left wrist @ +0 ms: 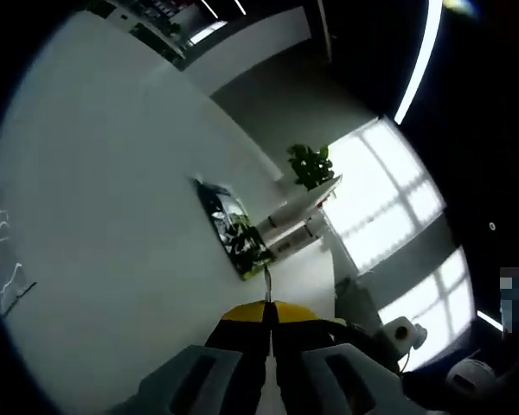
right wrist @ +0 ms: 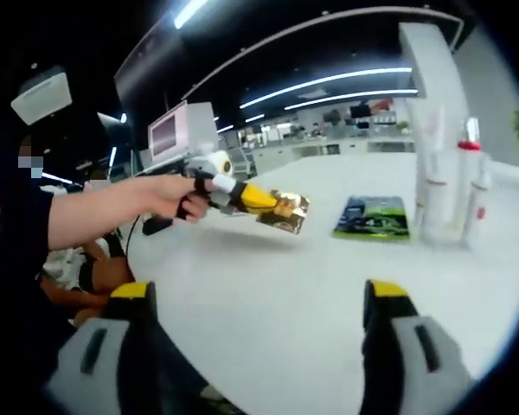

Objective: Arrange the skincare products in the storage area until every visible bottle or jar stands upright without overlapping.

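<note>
In the right gripper view, three pale skincare bottles (right wrist: pixel 450 186) stand upright in a tight cluster at the right of the frame, on the white table (right wrist: pixel 277 285); one carries a red cap, and whether they touch each other cannot be told, nor what is inside them. Just left of them a flat green packet (right wrist: pixel 374 217) lies on the tabletop, apart from the bottles. At the centre left of that frame a person's hand (right wrist: pixel 177 195) holds the left gripper (right wrist: pixel 281 207) out over the table, its yellow-tipped jaws clamped on a shiny gold sachet (right wrist: pixel 285 212) raised above the surface. The right gripper (right wrist: pixel 264 298) has its two jaws standing wide apart at the bottom of the frame, with nothing between them. The broad middle of the table between those jaws and the packet is bare white surface, and the far edge runs behind the bottles. In the left gripper view the picture is rolled steeply: the jaws meet at the bottom centre, a dark flat packet (left wrist: pixel 233 229) lies on the white table near the frame's middle, pale bottles (left wrist: pixel 298 225) stand just beside it, and a green plant (left wrist: pixel 310 164) sits beyond them toward bright windows (left wrist: pixel 389 190).
</note>
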